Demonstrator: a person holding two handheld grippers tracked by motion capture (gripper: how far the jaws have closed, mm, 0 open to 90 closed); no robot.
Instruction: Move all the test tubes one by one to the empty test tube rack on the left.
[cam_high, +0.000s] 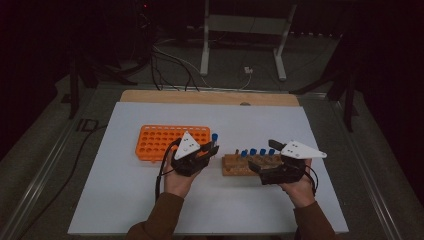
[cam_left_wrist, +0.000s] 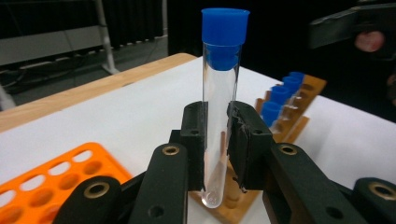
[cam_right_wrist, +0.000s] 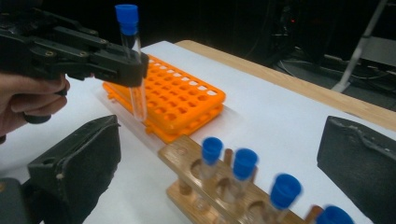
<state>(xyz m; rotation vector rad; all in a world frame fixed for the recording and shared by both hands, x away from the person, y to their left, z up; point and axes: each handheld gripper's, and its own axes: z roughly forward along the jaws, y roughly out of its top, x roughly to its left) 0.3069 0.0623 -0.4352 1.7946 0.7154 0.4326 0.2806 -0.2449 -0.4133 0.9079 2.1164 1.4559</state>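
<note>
Left gripper (cam_left_wrist: 217, 140) clenched on one blue-capped tube (cam_left_wrist: 222, 93), right gripper (cam_right_wrist: 219, 154) released — four tubes (cam_high: 256, 151) in wooden rack (cam_high: 235, 167)

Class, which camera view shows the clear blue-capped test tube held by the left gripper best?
The left gripper view: the clear glass test tube with the blue cap stands upright and close, clamped between the left gripper jaws. The right gripper view shows it from the side, farther off. The high view shows little more than its cap.

Upright blue-capped clear tube (cam_left_wrist: 219, 116), clamped
</note>
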